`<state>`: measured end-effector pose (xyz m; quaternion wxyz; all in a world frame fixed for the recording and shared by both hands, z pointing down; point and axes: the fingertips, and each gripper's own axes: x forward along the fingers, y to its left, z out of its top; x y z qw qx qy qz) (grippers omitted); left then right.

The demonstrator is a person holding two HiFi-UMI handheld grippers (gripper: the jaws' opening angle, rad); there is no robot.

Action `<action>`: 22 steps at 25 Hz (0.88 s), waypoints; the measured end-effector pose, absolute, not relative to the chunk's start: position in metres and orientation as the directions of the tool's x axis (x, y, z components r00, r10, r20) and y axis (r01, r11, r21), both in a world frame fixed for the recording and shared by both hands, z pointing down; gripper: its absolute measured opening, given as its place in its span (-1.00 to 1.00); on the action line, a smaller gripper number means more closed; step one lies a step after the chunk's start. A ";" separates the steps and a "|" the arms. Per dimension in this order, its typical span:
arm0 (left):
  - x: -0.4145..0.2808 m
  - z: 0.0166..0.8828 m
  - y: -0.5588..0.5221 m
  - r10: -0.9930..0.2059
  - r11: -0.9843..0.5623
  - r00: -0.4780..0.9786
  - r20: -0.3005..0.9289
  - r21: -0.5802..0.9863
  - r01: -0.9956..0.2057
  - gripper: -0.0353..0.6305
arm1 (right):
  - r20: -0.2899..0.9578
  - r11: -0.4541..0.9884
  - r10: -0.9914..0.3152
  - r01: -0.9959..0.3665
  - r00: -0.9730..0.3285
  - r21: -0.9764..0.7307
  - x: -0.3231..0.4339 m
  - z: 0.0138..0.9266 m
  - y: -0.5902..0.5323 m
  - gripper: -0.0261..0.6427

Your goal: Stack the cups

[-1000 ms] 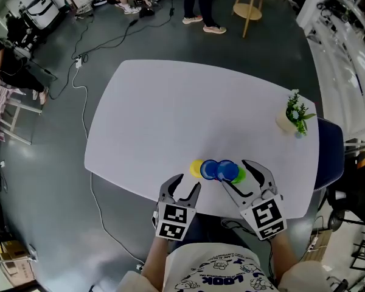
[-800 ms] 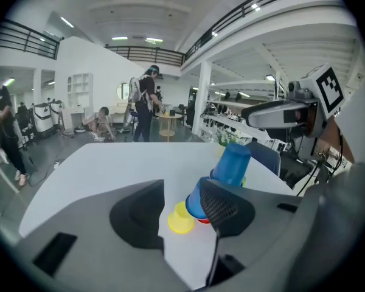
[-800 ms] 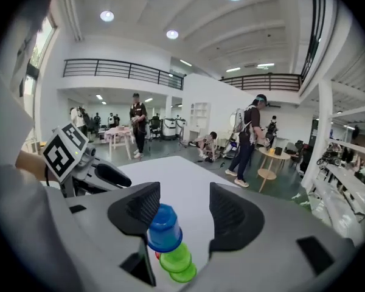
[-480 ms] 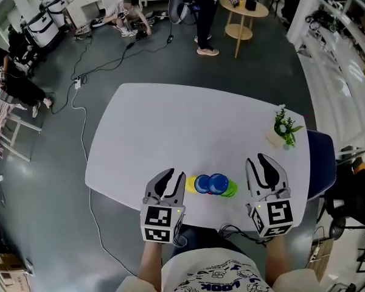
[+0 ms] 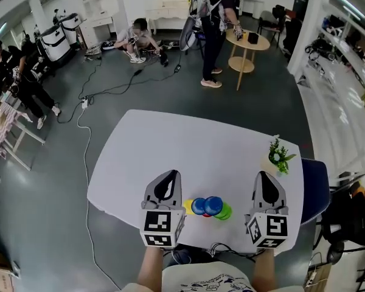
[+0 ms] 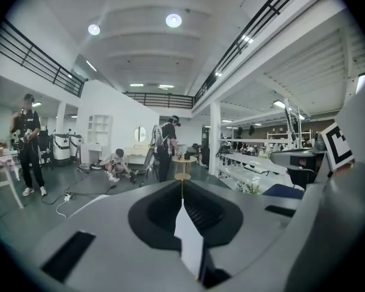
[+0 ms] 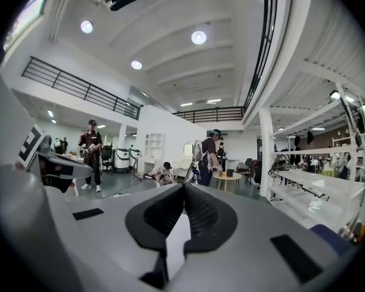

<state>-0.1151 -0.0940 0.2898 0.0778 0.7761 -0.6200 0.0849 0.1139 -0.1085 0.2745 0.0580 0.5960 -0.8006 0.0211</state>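
Note:
A tight cluster of cups stands near the front edge of the white table (image 5: 170,142): a yellow one (image 5: 187,207), two blue ones (image 5: 199,206) (image 5: 214,204) and a green one (image 5: 225,212), with a bit of red showing between them. My left gripper (image 5: 169,175) is held up to the left of the cups, shut and empty. To the right of the cups my right gripper (image 5: 265,176) is raised too, shut with nothing in it. Both gripper views look out over the room; the closed jaws meet at the left gripper (image 6: 182,187) and at the right gripper (image 7: 184,188).
A small potted plant (image 5: 278,156) stands at the table's right edge, beside a dark blue chair (image 5: 312,190). A white cable (image 5: 85,163) runs over the floor on the left. Several people and a round side table (image 5: 247,50) are in the room behind.
Both grippers went from open beside the cups to shut, and rose away from the table. The head view has tilted up to show more of the room.

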 end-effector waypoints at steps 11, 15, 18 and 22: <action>-0.119 0.248 -0.082 -0.977 -0.173 0.174 0.124 0.016 -0.985 -0.85 | 0.075 0.269 -0.961 -0.963 -0.266 0.025 0.108 0.257 -0.098 -0.88; -0.124 0.247 -0.075 -0.980 -0.160 0.163 0.117 0.037 -0.986 -0.85 | 0.068 0.272 -0.960 -0.962 -0.271 0.010 0.103 0.255 -0.092 -0.88; -0.126 0.248 -0.069 -0.980 -0.152 0.156 0.124 0.039 -0.988 -0.85 | 0.067 0.286 -0.956 -0.958 -0.285 0.005 0.098 0.252 -0.089 -0.88; -0.128 0.252 -0.064 -0.979 -0.149 0.153 0.133 0.039 -0.988 -0.85 | 0.063 0.287 -0.956 -0.958 -0.286 0.004 0.094 0.251 -0.086 -0.88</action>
